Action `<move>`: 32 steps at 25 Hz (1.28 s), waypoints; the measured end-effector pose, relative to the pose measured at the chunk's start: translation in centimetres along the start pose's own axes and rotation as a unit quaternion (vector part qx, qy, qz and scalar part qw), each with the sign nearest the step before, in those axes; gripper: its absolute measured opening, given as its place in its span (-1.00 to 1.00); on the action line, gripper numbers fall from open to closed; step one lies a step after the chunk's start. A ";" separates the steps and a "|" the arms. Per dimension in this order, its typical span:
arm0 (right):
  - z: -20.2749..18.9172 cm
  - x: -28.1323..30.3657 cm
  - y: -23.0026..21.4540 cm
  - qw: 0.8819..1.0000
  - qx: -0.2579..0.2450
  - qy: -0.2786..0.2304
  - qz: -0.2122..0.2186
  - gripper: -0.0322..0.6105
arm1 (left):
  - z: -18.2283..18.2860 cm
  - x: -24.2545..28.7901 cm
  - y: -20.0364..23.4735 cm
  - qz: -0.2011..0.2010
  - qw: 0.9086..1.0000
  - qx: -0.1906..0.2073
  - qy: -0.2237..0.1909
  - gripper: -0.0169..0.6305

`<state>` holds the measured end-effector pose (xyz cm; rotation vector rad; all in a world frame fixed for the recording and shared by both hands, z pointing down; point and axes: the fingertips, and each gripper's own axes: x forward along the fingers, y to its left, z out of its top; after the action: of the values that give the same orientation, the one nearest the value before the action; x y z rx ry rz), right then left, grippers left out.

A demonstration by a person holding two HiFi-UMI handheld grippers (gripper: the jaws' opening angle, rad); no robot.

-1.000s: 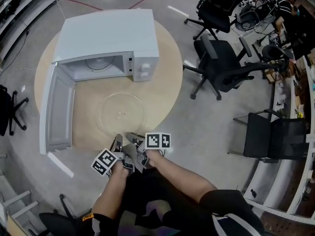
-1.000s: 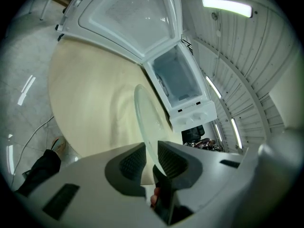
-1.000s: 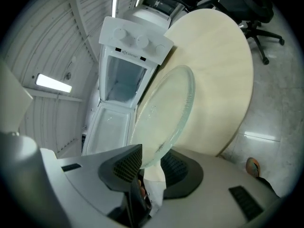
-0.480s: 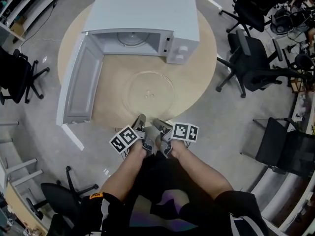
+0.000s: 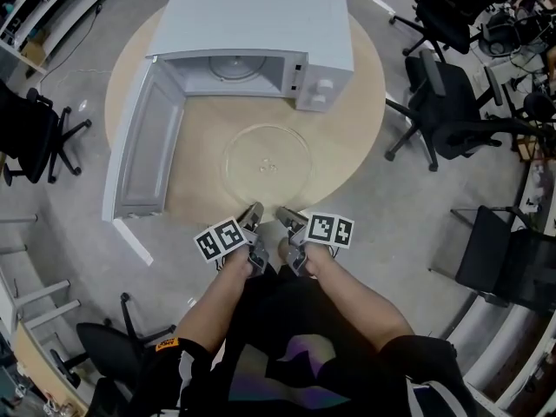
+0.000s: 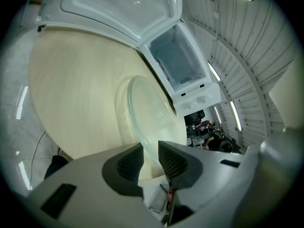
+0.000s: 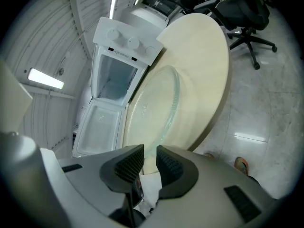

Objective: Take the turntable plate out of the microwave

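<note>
Since the earlier frames the view has been swung, so that the microwave (image 5: 261, 37) is now seen at the top centre and no longer at the upper left, while the plate (image 5: 266, 162) has been left in the same spot in front of it. The glass plate is laid flat on the round desk (image 5: 352, 137), in the middle of the frame, just below the oven's empty cavity and beside the door (image 5: 143, 150), which is swung wide at the left. The left hand-held gripper (image 5: 254, 214) is held at the lower edge of the desk, apart from the plate, its jaws opening with nothing between them. The right hand-held gripper (image 5: 287, 217) is held just beside it, its jaws slightly parted and likewise empty. The removal is judged as good as done, with the release step in hand. Little more seems called for than both grippers being drawn back without the plate's near rim being knocked.
</note>
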<state>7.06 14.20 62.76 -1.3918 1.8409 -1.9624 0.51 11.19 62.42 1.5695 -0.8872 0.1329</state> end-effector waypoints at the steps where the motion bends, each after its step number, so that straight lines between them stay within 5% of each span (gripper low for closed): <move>1: 0.1 0.0 -0.1 1.000 -0.001 -0.001 -0.002 -0.60 | -0.2 0.1 0.0 -0.002 1.000 0.009 0.013 -0.55; 13: 0.7 0.3 -1.1 1.000 -0.003 -0.006 -0.027 -0.65 | -2.0 -0.5 0.5 -0.004 0.993 0.067 0.094 -0.50; 22: 1.3 0.0 -1.6 0.999 -0.005 0.002 -0.052 -0.65 | -2.3 -1.6 0.8 0.004 0.994 0.075 0.082 -0.51; 28: 1.7 -2.7 -2.7 0.992 -0.088 -0.019 -0.090 -0.65 | -2.3 -2.4 -0.5 -0.012 0.994 0.088 0.065 -0.51; 32: 1.7 -4.3 -1.3 0.982 -0.168 -0.036 -0.076 -0.65 | -2.9 -3.3 -1.9 -0.011 0.987 0.146 0.059 -0.51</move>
<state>11.26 15.94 61.30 -1.7171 2.1667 -1.6903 0.51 15.18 59.67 1.8216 -0.7818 0.3499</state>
